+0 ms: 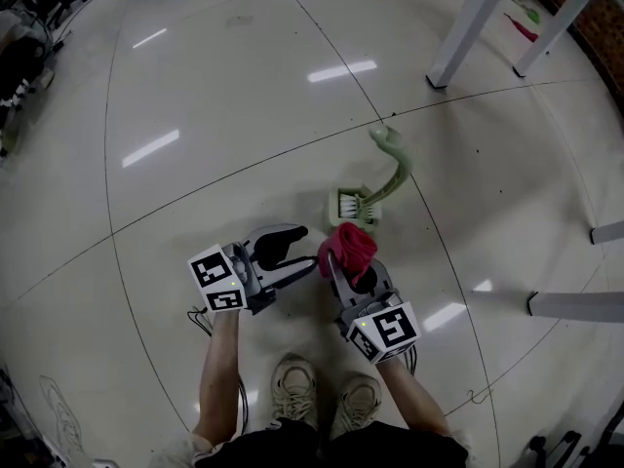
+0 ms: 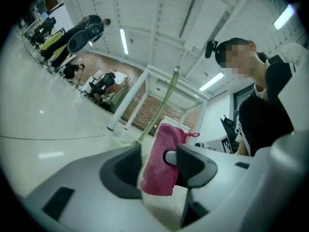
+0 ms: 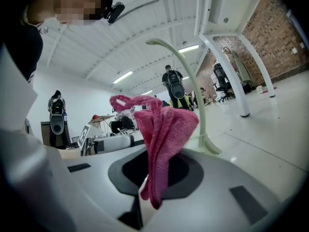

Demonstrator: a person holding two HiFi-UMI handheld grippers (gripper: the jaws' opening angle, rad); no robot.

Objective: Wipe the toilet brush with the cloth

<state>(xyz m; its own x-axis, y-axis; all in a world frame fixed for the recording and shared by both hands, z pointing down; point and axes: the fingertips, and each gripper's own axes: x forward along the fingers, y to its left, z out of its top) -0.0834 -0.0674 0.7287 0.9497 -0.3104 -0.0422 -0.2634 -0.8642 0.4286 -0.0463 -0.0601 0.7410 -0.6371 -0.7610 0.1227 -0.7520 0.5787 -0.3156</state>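
Observation:
A pale green toilet brush (image 1: 375,191) lies on the glossy floor, bristle head toward me and curved handle (image 1: 392,149) pointing away. My right gripper (image 1: 343,261) is shut on a pink cloth (image 1: 349,246), which bunches up above its jaws just short of the brush head. In the right gripper view the cloth (image 3: 161,134) is pinched between the jaws, with the brush handle (image 3: 193,91) arching behind. My left gripper (image 1: 310,249) sits close on the left, jaws apart, tips at the cloth's edge. In the left gripper view the cloth (image 2: 161,158) hangs between the jaws, and I cannot see the pads pressing it.
White table legs (image 1: 468,27) stand on the floor beyond the brush, and another leg (image 1: 575,305) lies to the right. The person's shoes (image 1: 292,388) are right below the grippers. Office chairs (image 2: 101,83) and people (image 3: 173,83) are far off.

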